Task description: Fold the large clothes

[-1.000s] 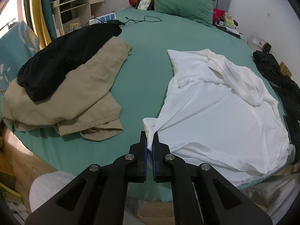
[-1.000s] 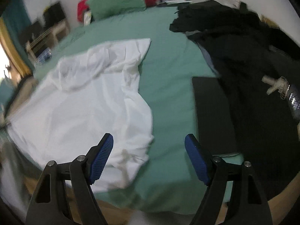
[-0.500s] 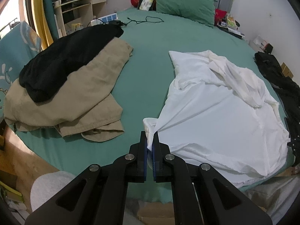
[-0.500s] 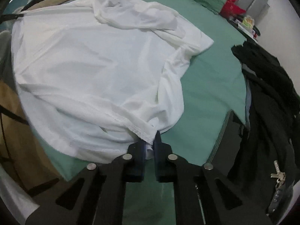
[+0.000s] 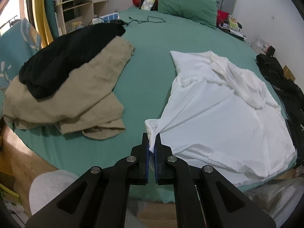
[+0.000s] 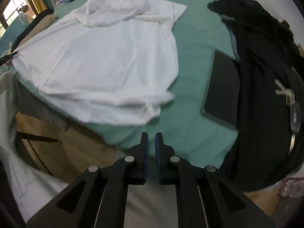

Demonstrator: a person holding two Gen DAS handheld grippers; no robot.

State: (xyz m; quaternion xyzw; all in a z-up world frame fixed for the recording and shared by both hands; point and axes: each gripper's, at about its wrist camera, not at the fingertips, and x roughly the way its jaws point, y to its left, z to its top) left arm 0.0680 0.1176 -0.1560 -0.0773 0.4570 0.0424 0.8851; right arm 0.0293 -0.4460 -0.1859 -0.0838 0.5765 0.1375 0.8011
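A large white shirt point(image 5: 224, 110) lies spread and wrinkled on the green bed point(image 5: 148, 60). My left gripper point(image 5: 151, 142) is shut on the shirt's near left corner at the bed's front edge. In the right wrist view the shirt point(image 6: 106, 60) lies ahead and to the left. My right gripper point(image 6: 151, 139) is shut and empty, its tips apart from the shirt's near right corner, above the bed's front edge.
Folded tan trousers point(image 5: 76, 98) with a black garment point(image 5: 62, 60) on top lie at the left. A heap of black clothes point(image 6: 266, 76), keys point(image 6: 285, 93) and a dark flat panel point(image 6: 222, 87) lie at the right. Pillows point(image 5: 186, 7) and a cable point(image 5: 148, 20) are at the far end.
My right gripper closed near the shirt's right corner, then drew back toward the bed edge; the cloth is no longer between its fingers. The left gripper kept its hold.
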